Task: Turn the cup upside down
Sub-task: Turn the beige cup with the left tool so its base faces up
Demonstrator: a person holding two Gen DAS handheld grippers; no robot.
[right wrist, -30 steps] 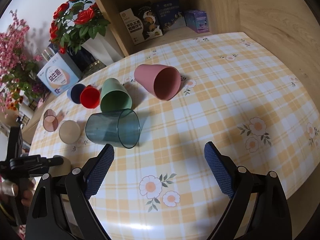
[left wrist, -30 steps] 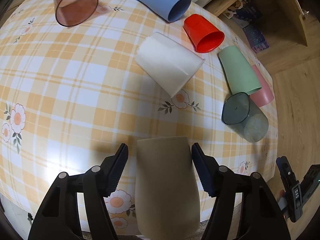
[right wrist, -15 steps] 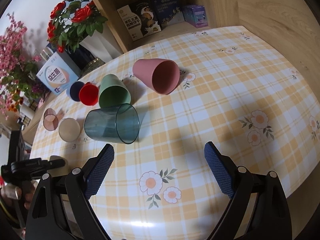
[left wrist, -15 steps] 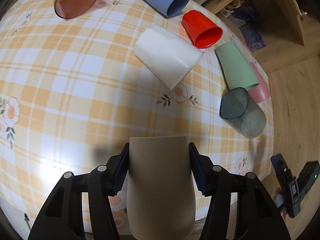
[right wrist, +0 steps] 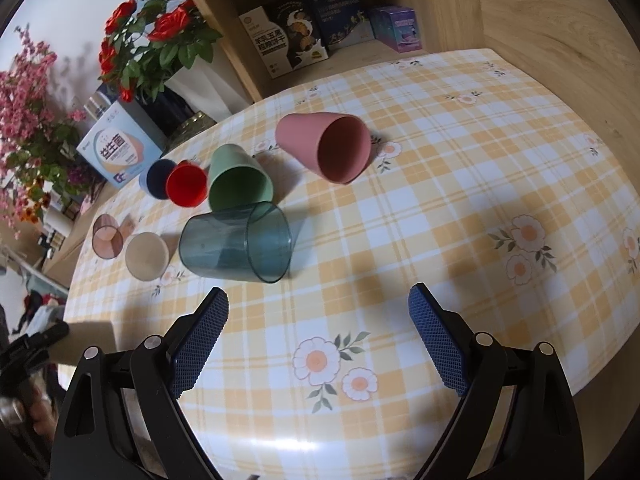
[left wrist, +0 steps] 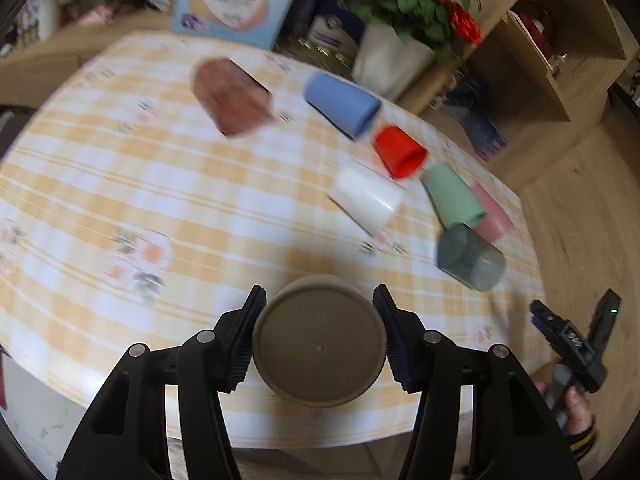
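Observation:
My left gripper [left wrist: 319,332] is shut on a beige cup [left wrist: 319,344], held near the table's front edge with its flat base turned toward the camera. The left wrist view is blurred by motion. My right gripper [right wrist: 318,340] is open and empty above the checked tablecloth [right wrist: 460,184]. In the right wrist view the left gripper shows only as a dark shape at the far left edge, and the beige cup is not clear there.
Several cups lie on their sides: brown [left wrist: 232,98], blue [left wrist: 342,104], red [left wrist: 400,152], white [left wrist: 366,198], green [left wrist: 452,194], pink [right wrist: 326,150], clear teal [right wrist: 238,242]. A vase of red roses [right wrist: 160,48], boxes and a wooden shelf [right wrist: 400,8] stand behind the table.
My left gripper closed on the beige cup, lifted it and tilted it up, so the cup's base now faces the camera. The right gripper barely moved.

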